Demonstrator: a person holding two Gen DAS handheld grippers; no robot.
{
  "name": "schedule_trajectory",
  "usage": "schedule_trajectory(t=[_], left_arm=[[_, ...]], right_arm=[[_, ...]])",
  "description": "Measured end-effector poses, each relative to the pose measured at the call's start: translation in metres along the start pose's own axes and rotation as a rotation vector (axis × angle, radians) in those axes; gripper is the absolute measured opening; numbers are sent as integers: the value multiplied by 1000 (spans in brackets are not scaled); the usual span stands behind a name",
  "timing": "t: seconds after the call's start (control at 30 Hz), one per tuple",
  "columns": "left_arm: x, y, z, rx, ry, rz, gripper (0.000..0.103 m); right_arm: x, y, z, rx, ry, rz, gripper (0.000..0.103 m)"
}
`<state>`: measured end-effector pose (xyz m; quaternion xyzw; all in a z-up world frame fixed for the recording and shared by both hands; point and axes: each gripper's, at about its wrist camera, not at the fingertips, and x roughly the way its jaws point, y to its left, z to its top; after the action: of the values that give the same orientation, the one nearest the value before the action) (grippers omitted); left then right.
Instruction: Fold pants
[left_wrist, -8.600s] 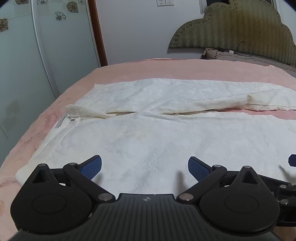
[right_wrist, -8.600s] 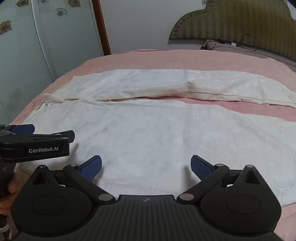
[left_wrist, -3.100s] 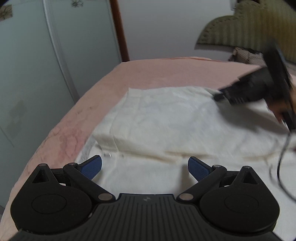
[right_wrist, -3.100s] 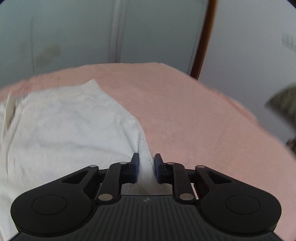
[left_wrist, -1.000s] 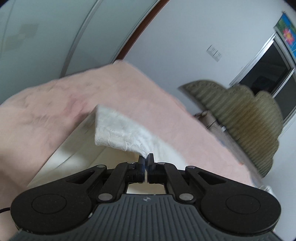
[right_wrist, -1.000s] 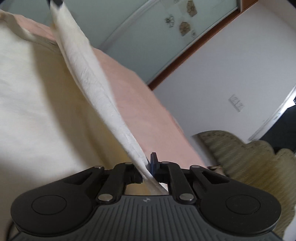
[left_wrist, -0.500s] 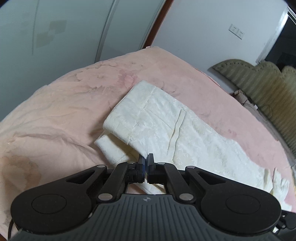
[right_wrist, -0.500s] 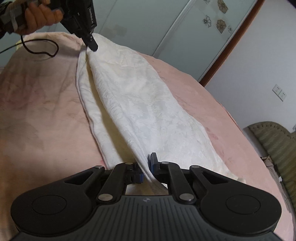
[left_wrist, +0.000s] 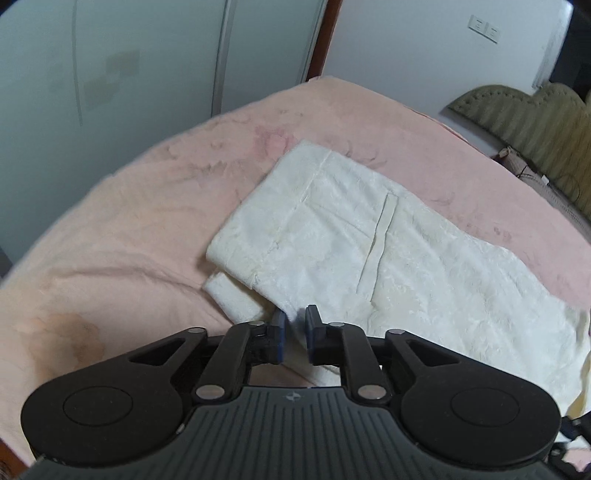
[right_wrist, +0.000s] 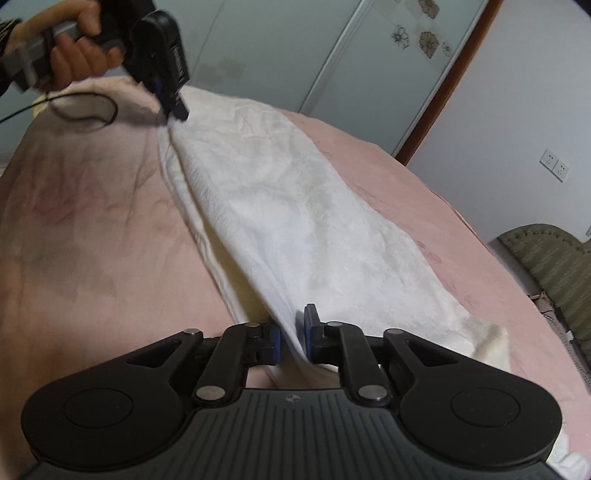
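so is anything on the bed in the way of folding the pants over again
Nothing visible. The pants lie lengthwise on the pink bedspread, bare around them. Both tools, left and right, are opening with cloth between them.

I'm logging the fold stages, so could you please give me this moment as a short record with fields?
garment: white pants, folded lengthwise, lying on the pink bedspread
left gripper: jaws opening at the waistband end, pads off the cloth
right gripper: jaws opening, fabric edge between them
background: green headboard
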<state>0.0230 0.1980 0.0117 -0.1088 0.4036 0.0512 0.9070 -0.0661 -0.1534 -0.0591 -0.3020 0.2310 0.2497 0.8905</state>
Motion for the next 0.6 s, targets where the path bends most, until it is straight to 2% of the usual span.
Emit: schedule_trajectory(t=[0.07,0.13,0.2,0.23,0.3,0.4,0.53,0.6], left_arm=[[-11,-3,0,14,-40,50,28],[-24,-8,1,30,-126,160,28],[-38,-17,2,47,-220,246,28],[-43,-23,3,57,-252,253,28],[-47,-40,4,97,-261,183,33],[-37,-79,-1,193,-201,-5,40],[-23,-148,-26,381,-123,-222,42],[-17,-180,-41,469,-91,-330,45]], right_arm=[[-18,-15,-7,67,0,66,16],[-37,-38,-16,183,-25,128,16],[-54,-57,-28,289,-67,106,16],[-60,-68,-36,350,-76,62,16],[-67,-89,-54,476,-54,-62,16],[-71,-117,-89,680,29,-225,17],[-80,-127,-139,838,148,-345,19],[-93,-124,-154,879,128,-381,19]])
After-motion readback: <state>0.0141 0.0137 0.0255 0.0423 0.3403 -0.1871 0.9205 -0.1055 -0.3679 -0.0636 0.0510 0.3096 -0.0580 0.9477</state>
